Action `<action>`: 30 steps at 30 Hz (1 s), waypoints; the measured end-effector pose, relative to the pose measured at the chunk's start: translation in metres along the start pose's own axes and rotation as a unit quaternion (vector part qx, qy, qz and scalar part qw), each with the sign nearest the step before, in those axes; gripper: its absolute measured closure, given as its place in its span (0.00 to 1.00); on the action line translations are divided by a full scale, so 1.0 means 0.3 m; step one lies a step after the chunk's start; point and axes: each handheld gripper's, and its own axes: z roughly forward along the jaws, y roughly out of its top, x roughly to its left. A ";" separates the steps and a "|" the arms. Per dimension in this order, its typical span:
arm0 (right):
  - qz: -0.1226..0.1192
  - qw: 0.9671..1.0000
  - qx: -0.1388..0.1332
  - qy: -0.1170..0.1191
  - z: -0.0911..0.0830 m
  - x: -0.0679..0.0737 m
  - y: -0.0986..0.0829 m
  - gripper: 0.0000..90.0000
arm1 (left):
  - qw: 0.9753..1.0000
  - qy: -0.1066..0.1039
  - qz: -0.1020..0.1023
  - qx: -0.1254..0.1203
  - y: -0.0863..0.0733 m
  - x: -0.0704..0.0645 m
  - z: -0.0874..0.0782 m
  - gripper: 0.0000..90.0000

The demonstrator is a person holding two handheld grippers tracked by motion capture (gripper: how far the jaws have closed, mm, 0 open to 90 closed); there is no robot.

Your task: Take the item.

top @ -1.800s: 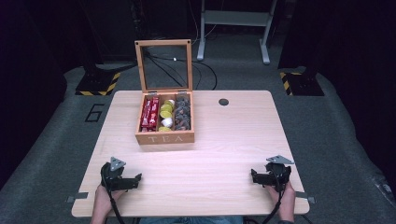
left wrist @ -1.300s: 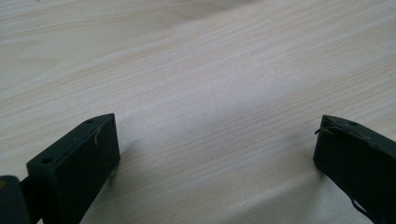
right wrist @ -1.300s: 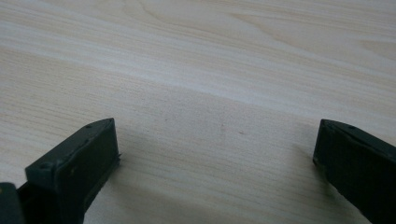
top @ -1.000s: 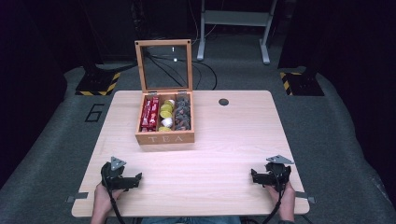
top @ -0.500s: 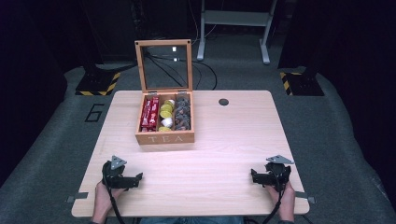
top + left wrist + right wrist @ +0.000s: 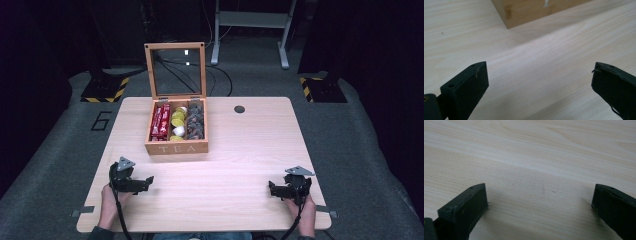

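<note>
Overhead, tea box (image 6: 176, 125) stands open; left gripper (image 6: 539, 82) sees its corner.

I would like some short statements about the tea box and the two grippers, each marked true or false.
1. The lid of the tea box stands open. True.
2. The left gripper holds a tea bag. False: its jaws are open and empty.
3. The red packets fill the box's left compartment. True.
4. The right gripper touches the box. False: it is far from it, near the table's front edge.
5. Both grippers are open. True.
</note>
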 end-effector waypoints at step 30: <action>0.000 1.000 0.000 -0.001 0.000 0.000 0.000 0.00 | 0.999 0.000 0.009 -0.034 0.269 0.066 -0.017 0.03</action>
